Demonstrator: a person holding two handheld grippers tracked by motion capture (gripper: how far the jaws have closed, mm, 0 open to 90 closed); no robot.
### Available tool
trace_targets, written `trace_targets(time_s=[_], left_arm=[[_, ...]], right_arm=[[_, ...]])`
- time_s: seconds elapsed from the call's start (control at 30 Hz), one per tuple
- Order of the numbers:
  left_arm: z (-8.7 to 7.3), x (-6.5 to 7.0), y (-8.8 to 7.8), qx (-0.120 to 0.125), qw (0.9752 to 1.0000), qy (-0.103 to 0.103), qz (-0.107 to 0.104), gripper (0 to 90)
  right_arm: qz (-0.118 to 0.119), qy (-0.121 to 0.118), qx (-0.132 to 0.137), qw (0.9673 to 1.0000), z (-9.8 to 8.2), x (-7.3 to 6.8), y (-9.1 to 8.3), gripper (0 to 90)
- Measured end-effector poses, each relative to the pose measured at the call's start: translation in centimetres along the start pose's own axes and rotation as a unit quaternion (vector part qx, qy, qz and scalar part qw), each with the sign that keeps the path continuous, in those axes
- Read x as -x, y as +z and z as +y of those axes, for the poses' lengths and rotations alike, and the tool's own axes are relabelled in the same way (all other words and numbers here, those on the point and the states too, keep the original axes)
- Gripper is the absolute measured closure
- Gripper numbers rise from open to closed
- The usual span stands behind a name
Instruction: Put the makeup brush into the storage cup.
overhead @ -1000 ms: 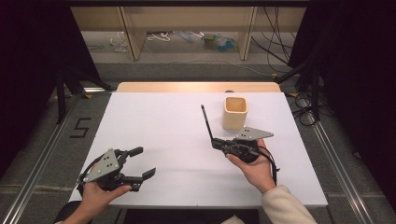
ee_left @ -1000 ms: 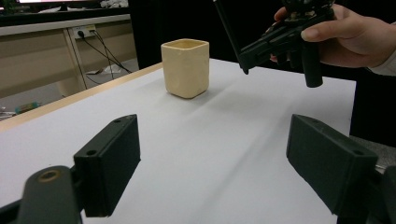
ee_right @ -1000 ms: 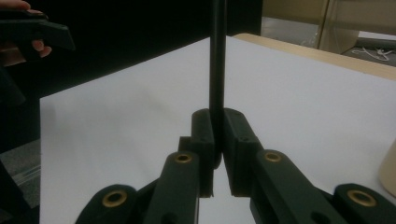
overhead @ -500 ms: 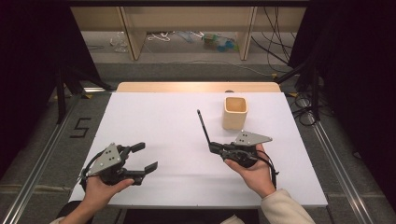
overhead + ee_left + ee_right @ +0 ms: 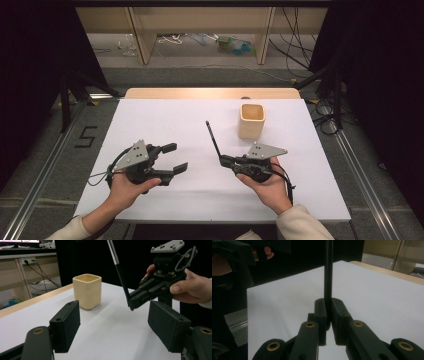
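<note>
A person's right hand holds my right gripper (image 5: 223,161) just above the white table (image 5: 165,120), shut on the lower end of a thin black pen (image 5: 212,137). The pen slants up and away; in the right gripper view it rises straight out of the closed jaws (image 5: 328,302). A cream square cup (image 5: 251,121) stands upright behind and right of that hand. My left gripper (image 5: 176,157) is at the front left, open. Its jaws have just been closing a little with nothing between them. It faces the cup (image 5: 87,291) and the pen (image 5: 120,270).
The table's wooden far edge (image 5: 210,93) borders a drop to the floor, with shelving and cables beyond. Metal rails (image 5: 360,175) run along both sides of the table. Bare white surface lies between the two hands and at the back left.
The left hand has moved right, toward the table's middle, and lifted slightly, and its jaws stand a bit narrower. The right hand has stayed almost in place, the pen leaning a little further left.
</note>
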State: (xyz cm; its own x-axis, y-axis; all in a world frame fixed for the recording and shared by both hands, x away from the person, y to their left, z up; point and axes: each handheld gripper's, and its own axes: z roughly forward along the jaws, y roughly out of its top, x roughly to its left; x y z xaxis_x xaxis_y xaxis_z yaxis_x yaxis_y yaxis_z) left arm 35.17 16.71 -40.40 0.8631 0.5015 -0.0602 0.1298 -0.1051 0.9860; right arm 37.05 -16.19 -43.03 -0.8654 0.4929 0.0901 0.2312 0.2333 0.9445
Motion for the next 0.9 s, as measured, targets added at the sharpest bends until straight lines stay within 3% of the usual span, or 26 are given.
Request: trace_targets(time_s=[0.1,0.2,0.4,0.5,0.9], left_arm=[[0.7,-0.2,1.3,0.003,1.0,0.003,-0.006,29.8],[1.1,-0.3,2.0,0.004,0.9999,0.005,-0.012,32.1],[2.1,-0.5,3.6,0.016,0.9995,-0.004,-0.028,36.5],[2.3,-0.5,4.0,0.018,0.9992,-0.006,-0.035,38.9],[2.3,-0.4,5.6,0.02,0.9979,-0.018,-0.059,52.6]], right_arm=[[0.003,0.0,-0.007,1.0,0.0,-0.1,0.0,83.9],[0.007,0.001,0.004,1.0,0.0,-0.2,0.1,83.9],[0.007,-0.001,0.006,1.0,0.0,-0.2,0.3,83.9],[0.004,-0.003,-0.004,1.0,0.0,-0.3,0.1,83.9],[0.01,-0.003,0.007,0.9999,0.0,-0.4,0.5,83.9]])
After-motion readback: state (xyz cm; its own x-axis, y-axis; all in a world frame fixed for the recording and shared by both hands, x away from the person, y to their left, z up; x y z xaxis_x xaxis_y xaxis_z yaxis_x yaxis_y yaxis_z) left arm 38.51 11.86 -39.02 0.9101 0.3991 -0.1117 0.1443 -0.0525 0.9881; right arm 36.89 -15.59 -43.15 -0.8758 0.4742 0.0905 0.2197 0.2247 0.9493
